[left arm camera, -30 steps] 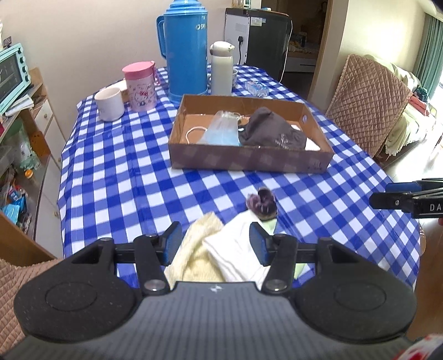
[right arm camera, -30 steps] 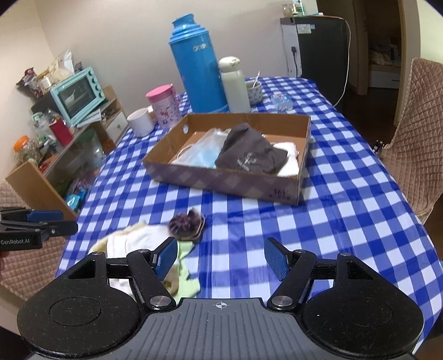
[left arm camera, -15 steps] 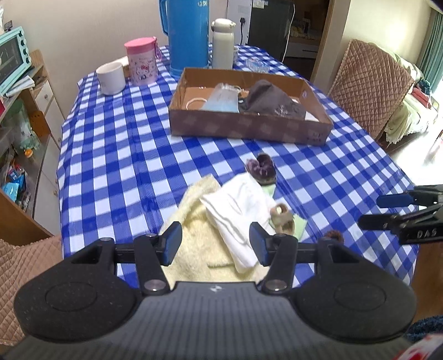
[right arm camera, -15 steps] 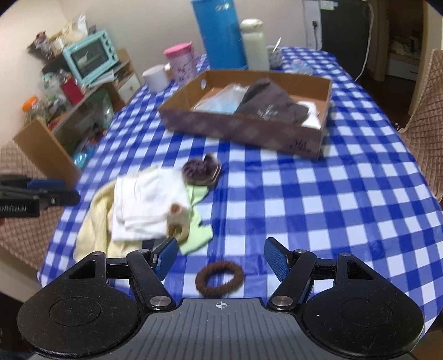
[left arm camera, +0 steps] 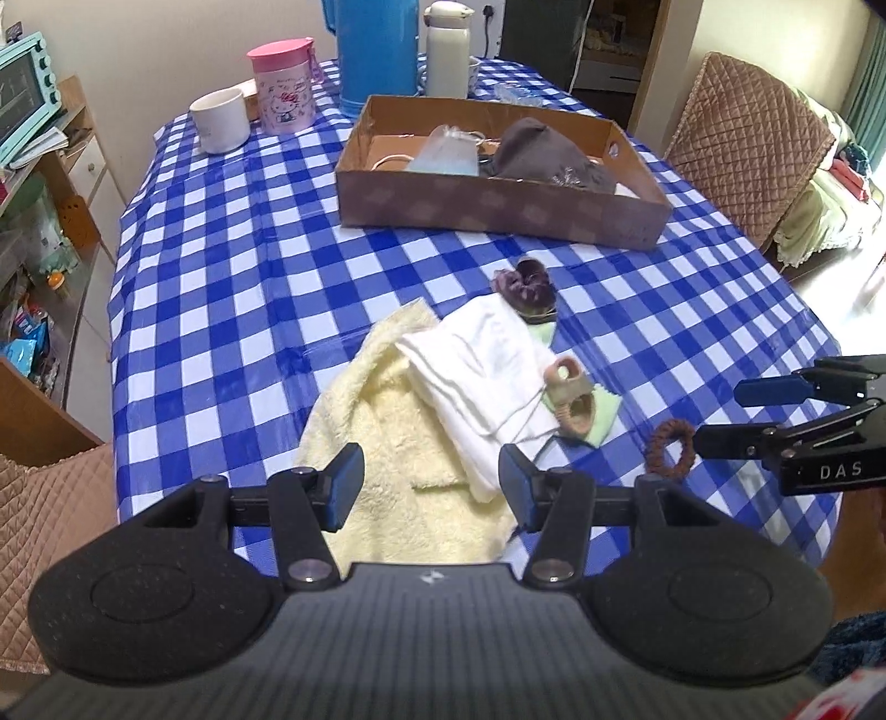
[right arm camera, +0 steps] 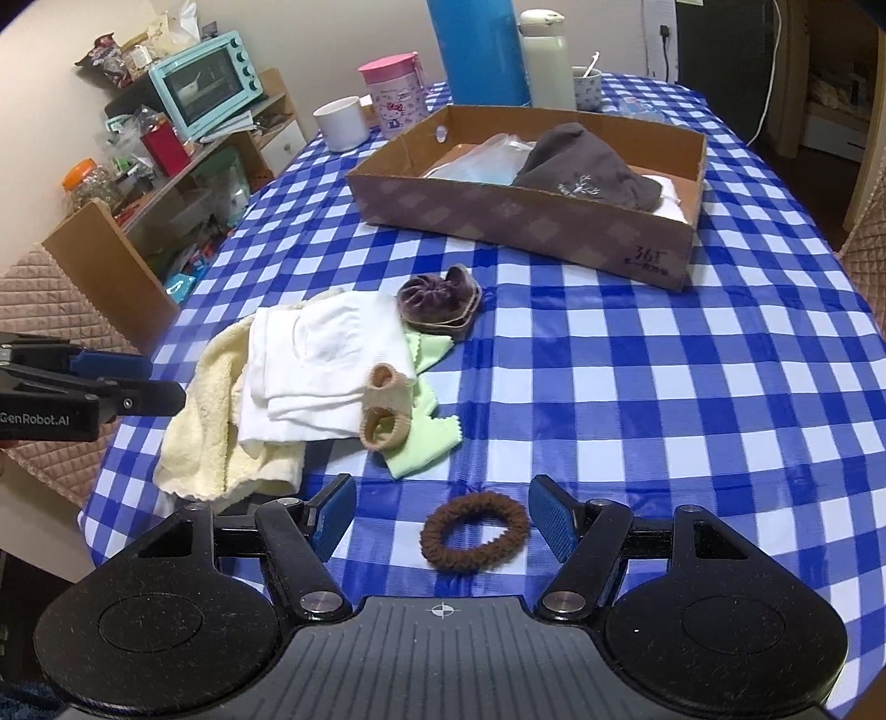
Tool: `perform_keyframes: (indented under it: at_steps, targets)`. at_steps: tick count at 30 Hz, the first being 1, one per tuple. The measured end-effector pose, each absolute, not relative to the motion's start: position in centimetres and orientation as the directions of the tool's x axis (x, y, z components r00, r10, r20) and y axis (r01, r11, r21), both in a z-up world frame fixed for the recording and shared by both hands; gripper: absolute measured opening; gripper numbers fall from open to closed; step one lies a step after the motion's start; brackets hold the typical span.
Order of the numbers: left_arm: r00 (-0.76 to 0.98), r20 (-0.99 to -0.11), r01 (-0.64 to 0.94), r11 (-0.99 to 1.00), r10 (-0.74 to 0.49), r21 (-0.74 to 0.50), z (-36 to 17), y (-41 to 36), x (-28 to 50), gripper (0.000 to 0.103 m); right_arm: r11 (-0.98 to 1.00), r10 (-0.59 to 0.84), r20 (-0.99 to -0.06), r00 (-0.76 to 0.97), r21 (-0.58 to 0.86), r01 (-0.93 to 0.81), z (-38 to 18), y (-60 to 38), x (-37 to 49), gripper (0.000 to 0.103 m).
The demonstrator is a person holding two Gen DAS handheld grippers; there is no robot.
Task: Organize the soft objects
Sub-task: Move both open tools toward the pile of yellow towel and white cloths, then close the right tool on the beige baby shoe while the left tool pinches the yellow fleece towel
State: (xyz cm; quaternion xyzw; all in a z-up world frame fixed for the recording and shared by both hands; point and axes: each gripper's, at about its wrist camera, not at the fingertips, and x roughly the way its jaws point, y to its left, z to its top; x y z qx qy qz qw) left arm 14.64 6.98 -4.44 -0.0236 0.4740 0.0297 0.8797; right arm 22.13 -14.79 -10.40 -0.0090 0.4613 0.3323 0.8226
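Soft objects heaped at the table's (left arm camera: 232,288) near edge, both tools now lower over them.
Yellow towel (left arm camera: 387,443) fills the left hand-held gripper's (left arm camera: 431,487) spread jaws; brown scrunchie (right arm camera: 474,530) has come between the right hand-held gripper's (right arm camera: 443,520) spread jaws, untouched; cardboard box (right arm camera: 520,216) waits beyond.

Table covered by blue-and-white checked cloth (right arm camera: 692,399). Far end: tall blue thermos (right arm camera: 479,52), white flask (right arm camera: 545,58) just beside it, pink lidded cup (right arm camera: 393,94), white mug (right arm camera: 340,123). Small patterned cup (right arm camera: 587,86) behind the flask. Side shelf holds turquoise toaster oven (right arm camera: 202,83). Quilted brown chair (left arm camera: 742,144) opposite.
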Motion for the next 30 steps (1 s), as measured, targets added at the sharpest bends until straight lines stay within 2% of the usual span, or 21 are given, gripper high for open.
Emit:
perform_keyframes:
  at_steps: [9, 16, 30]
  targets:
    - [0.547, -0.832, -0.132, 0.991, 0.091, 0.022, -5.1, 8.6, 14.8, 0.051, 0.741, 0.569, -0.754, 0.326, 0.299, -0.601, -11.5, -12.2, 22.4, 0.069]
    - [0.542, -0.835, -0.142, 0.99, 0.098, 0.024, -6.1, 9.3, 15.3, 0.051, 0.732, 0.573, -0.759, 0.309, 0.303, -0.61, -12.8, -10.1, 23.0, 0.054]
    - [0.525, -0.847, -0.132, 0.991, 0.081, 0.014, -7.6, 10.6, 16.5, 0.051, 0.755, 0.534, -0.784, 0.316, 0.274, -0.596, -14.8, -7.6, 24.2, 0.042]
